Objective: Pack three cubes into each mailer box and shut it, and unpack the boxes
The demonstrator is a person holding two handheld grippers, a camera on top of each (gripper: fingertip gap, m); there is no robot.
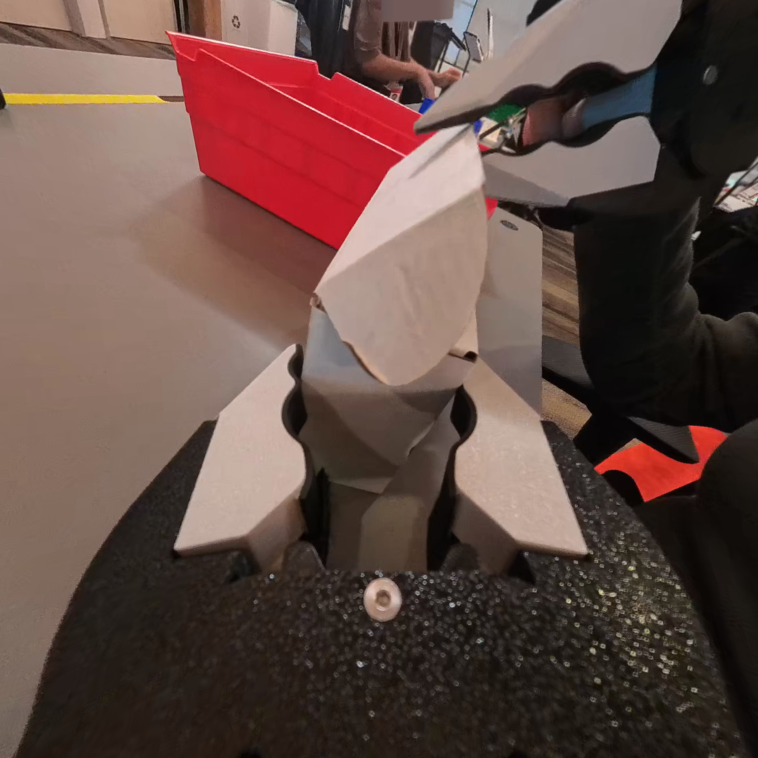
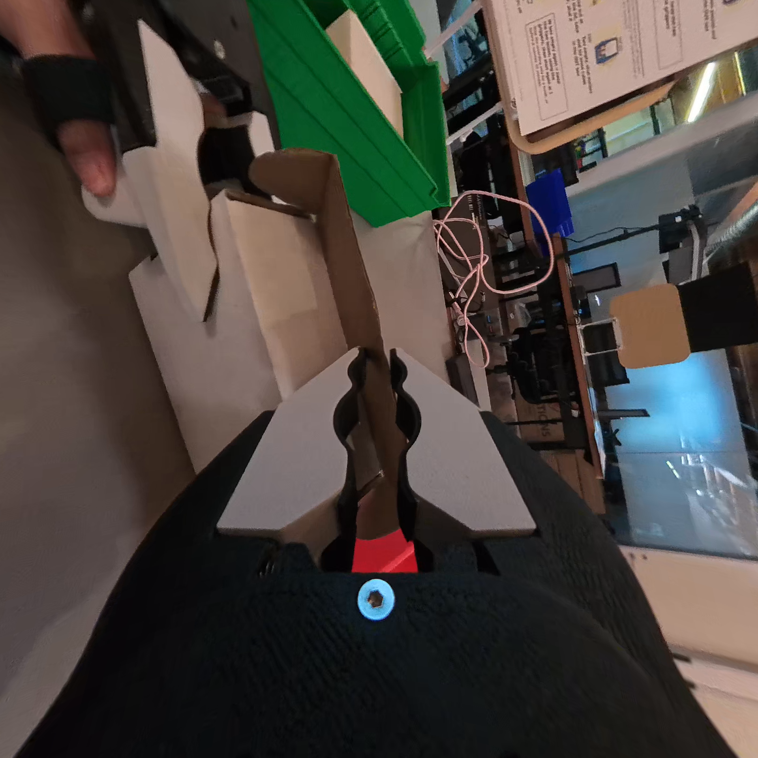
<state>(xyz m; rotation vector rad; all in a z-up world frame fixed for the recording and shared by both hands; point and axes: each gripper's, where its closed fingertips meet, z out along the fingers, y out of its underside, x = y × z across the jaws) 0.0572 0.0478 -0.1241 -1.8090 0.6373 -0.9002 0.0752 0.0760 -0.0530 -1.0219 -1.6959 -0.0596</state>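
The mailer box (image 1: 369, 414) sits between the fingers of the left gripper (image 1: 379, 389), its white body filling the span from one black pad to the other; both pads bear on its side walls. Its lid flap (image 1: 410, 266) rises ahead of and above the left fingertips, curving up to the right gripper (image 2: 375, 357). That gripper is closed on the flap's edge (image 2: 357, 279), whose brown inner face runs straight between its nearly meeting pads. A red bin (image 1: 287, 135) stands on the table (image 1: 102, 246) beyond the left fingertips, to their left. A green bin (image 2: 336, 102) lies ahead of the right fingertips, past the box.
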